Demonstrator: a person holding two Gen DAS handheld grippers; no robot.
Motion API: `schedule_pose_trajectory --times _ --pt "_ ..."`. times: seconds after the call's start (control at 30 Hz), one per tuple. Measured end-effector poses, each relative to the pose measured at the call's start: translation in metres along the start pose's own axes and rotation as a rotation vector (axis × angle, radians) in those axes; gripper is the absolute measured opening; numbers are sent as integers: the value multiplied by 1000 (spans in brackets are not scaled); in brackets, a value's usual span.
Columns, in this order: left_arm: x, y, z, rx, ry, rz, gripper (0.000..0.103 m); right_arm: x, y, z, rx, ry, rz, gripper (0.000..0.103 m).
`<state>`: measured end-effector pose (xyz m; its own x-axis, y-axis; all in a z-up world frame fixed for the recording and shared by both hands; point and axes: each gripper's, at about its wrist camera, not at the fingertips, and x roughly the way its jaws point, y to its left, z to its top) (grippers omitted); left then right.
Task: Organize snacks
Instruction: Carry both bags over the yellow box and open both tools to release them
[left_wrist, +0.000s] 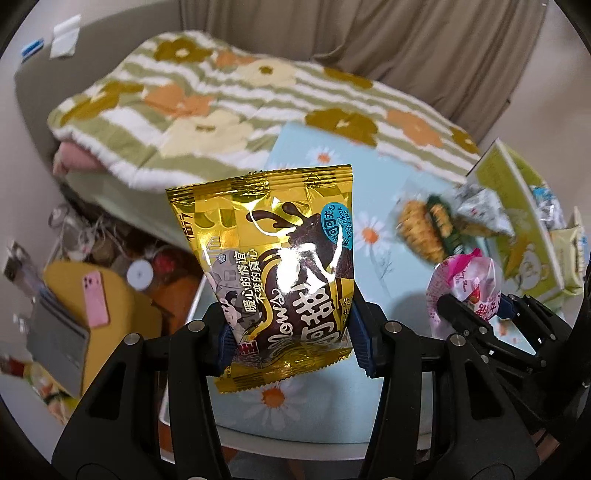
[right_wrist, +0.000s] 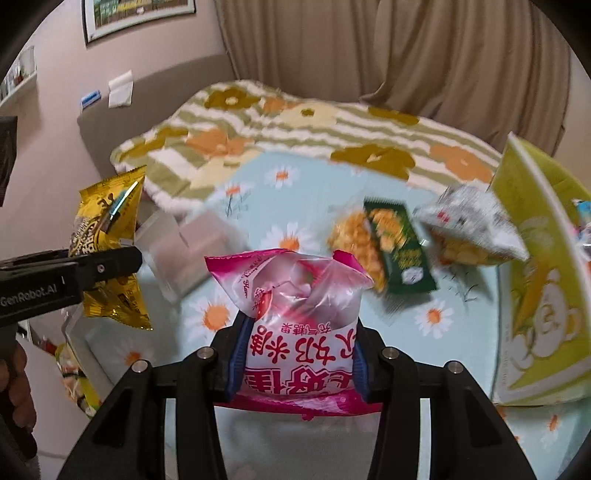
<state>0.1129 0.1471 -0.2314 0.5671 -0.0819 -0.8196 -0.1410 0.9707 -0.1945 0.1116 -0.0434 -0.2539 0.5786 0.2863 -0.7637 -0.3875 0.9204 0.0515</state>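
My left gripper (left_wrist: 291, 332) is shut on a gold chocolate snack packet (left_wrist: 280, 266) and holds it upright above the daisy-print cloth (left_wrist: 317, 402). My right gripper (right_wrist: 295, 365) is shut on a pink-and-white candy bag (right_wrist: 291, 317), also lifted. In the left wrist view the right gripper (left_wrist: 476, 306) with the pink bag (left_wrist: 461, 280) shows at right. In the right wrist view the left gripper (right_wrist: 99, 266) with the gold packet (right_wrist: 110, 229) shows at left. A green corn snack packet (right_wrist: 391, 243) and a silver packet (right_wrist: 469, 229) lie on the cloth.
A green cardboard box (right_wrist: 543, 266) with snacks in it stands at the right. A clear plastic container (right_wrist: 192, 243) sits left of centre. A flowered striped blanket (right_wrist: 295, 125) lies behind. A pink phone (left_wrist: 96, 299) and clutter lie on a yellow stool at left.
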Motion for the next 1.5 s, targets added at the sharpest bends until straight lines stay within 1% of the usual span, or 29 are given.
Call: schedule_pose_trajectory --times 0.13,0.27,0.4,0.47,0.63,0.73,0.83,0.97,1.13,1.3,1.47,1.5 --pt "-25 -8 22 52 -51 -35 47 -31 0 20 29 -61 -27 43" --pt "-45 -21 46 100 -81 -100 47 -61 -7 38 81 -109 -53 43" --pt "-56 -43 68 153 -105 -150 47 -90 -30 55 162 -159 -61 43" --pt "-62 -60 79 177 -121 -173 47 -102 -42 60 178 -177 -84 43" --pt "-71 -118 102 234 -159 -228 47 -134 -90 75 209 -223 -130 43" --pt "-69 -163 113 260 -179 -257 47 -150 -127 82 219 -245 -147 43" --pt "-60 -214 121 273 -180 -299 47 -166 -166 86 223 -258 -164 43" --pt "-37 -282 127 295 -156 -344 47 -175 -221 92 223 -250 -168 43" --pt "1 -351 130 301 -74 -365 47 -179 -282 97 225 -221 -156 43" --pt "35 -391 129 317 -6 -332 47 -170 -320 98 234 -195 -127 43" --pt "61 -410 128 351 49 -310 48 -159 -341 98 261 -170 -98 43" --pt "65 -413 127 363 58 -304 50 -156 -344 98 267 -166 -95 43"
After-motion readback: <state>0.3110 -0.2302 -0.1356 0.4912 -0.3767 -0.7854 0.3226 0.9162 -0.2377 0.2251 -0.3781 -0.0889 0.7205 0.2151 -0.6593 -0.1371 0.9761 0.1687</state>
